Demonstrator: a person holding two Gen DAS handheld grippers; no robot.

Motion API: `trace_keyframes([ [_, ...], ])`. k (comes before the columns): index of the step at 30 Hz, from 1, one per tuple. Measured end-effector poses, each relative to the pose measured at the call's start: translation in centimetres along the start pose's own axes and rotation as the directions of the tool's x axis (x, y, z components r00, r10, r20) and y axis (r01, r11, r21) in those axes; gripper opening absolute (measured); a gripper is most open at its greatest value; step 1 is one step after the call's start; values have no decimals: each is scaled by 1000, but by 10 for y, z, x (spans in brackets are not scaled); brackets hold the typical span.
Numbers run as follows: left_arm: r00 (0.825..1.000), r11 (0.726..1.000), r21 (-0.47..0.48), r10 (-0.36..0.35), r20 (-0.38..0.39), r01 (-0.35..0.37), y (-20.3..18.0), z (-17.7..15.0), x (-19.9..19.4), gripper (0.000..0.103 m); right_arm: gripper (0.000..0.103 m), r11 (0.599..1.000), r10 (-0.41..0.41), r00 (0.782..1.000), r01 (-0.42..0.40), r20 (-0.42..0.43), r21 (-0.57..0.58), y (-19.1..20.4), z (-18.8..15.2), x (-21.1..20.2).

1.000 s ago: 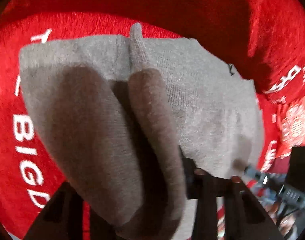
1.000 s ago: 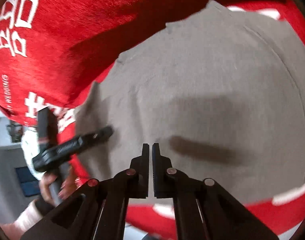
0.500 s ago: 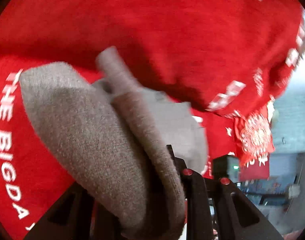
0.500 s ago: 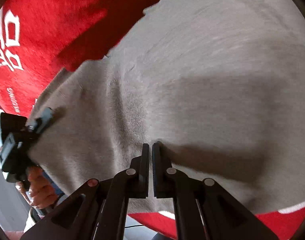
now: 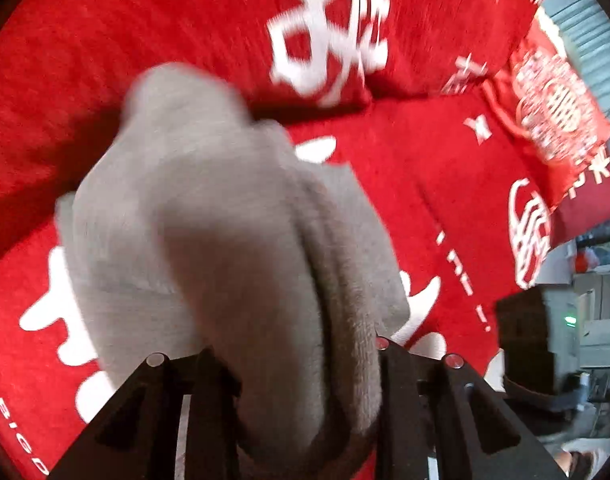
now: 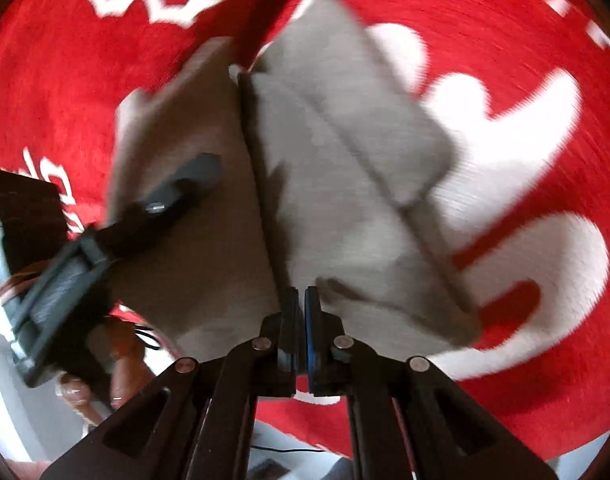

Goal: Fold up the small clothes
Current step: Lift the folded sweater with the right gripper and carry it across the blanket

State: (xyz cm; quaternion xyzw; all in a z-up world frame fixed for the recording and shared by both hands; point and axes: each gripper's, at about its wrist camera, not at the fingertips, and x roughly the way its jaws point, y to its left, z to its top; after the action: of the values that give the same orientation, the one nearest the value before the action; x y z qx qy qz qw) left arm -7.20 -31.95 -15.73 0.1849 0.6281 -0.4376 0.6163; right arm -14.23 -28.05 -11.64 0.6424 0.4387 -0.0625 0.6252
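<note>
Evidently the grey knit garment is lifted off the red printed cloth so one half can swing over the other. The left tool pinches a thick bunched fold, its jaws easing apart slightly around it. The right tool is pressed together on the garment's near edge, with fabric hanging in creased layers.

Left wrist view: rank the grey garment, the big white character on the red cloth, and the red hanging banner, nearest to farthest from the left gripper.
1. Grey garment, bunched between the left gripper's fingers.
2. Big white character, top centre on the red cloth.
3. Red hanging banner, upper right, past the cloth's edge.
</note>
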Motion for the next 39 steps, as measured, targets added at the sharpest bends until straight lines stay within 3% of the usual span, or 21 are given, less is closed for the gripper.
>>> trace_keyframes([
  [2, 999, 999, 13, 40, -2, -40, -5, -2, 7, 34, 4, 1000, 21, 1000, -21, 8, 20, -12, 2, -11],
  [4, 998, 997, 43, 57, 19, -58, -13, -8, 2, 57, 4, 999, 38, 999, -38, 8, 34, -19, 4, -14],
  [5, 997, 996, 57, 66, 38, -68, -20, -6, -2, 74, 4, 998, 44, 999, -44, 7, 41, -24, 5, -17],
  [6, 993, 992, 90, 84, 79, -91, -30, -8, -11, 79, 4, 998, 50, 999, -50, 6, 45, -28, 6, -21],
  [10, 987, 978, 181, 81, 141, -106, -51, 2, -33, 79, 4, 993, 90, 996, -91, 27, 73, -21, 16, -5],
  [13, 978, 978, 168, 91, 189, -123, -41, 3, -62, 79, 4, 977, 174, 982, -181, 69, 116, -28, 27, -18],
  [19, 977, 988, -9, 154, 150, -154, 34, -10, -83, 79, 5, 870, 391, 902, -427, 181, 247, -56, 43, -28],
  [20, 975, 984, -41, 175, 140, -171, 47, -14, -82, 79, 8, 844, 417, 886, -460, 203, 276, -63, 47, -28],
  [22, 967, 969, -114, 231, 110, -219, 75, -26, -79, 79, 36, 826, 426, 877, -478, 223, 300, -71, 47, -32],
  [23, 964, 961, -148, 249, 91, -234, 88, -32, -77, 79, 71, 815, 435, 868, -493, 241, 304, -74, 48, -35],
  [24, 963, 956, -166, 259, 80, -243, 93, -36, -74, 79, 78, 810, 444, 859, -507, 255, 296, -67, 33, -33],
  [25, 961, 948, -194, 269, 64, -253, 104, -43, -73, 79, 78, 806, 456, 850, -520, 263, 284, -63, 34, -40],
  [26, 961, 945, -205, 271, 57, -255, 108, -46, -70, 79, 78, 815, 454, 856, -511, 246, 272, -57, 35, -46],
  [29, 961, 939, -224, 273, 33, -259, 117, -59, -64, 79, 76, 910, 346, 928, -368, 142, 189, -32, 41, -49],
  [31, 962, 940, -219, 273, 16, -263, 116, -66, -59, 79, 61, 968, 225, 973, -230, 58, 103, -12, 41, -46],
  [33, 963, 942, -211, 269, 6, -262, 114, -72, -54, 79, 15, 998, 23, 999, -25, -28, -58, 15, 40, -39],
  [35, 966, 947, -198, 259, -2, -254, 109, -80, -51, 79, 14, 966, -157, 987, 147, -32, -213, 36, 35, -37],
  [37, 967, 950, -190, 255, 6, -249, 104, -88, -51, 79, 13, 899, -286, 958, 271, 8, -343, 55, 29, -39],
  [39, 970, 953, -189, 243, 4, -237, 101, -93, -50, 79, 13, 824, -397, 916, 383, 56, -418, 62, 30, -37],
])
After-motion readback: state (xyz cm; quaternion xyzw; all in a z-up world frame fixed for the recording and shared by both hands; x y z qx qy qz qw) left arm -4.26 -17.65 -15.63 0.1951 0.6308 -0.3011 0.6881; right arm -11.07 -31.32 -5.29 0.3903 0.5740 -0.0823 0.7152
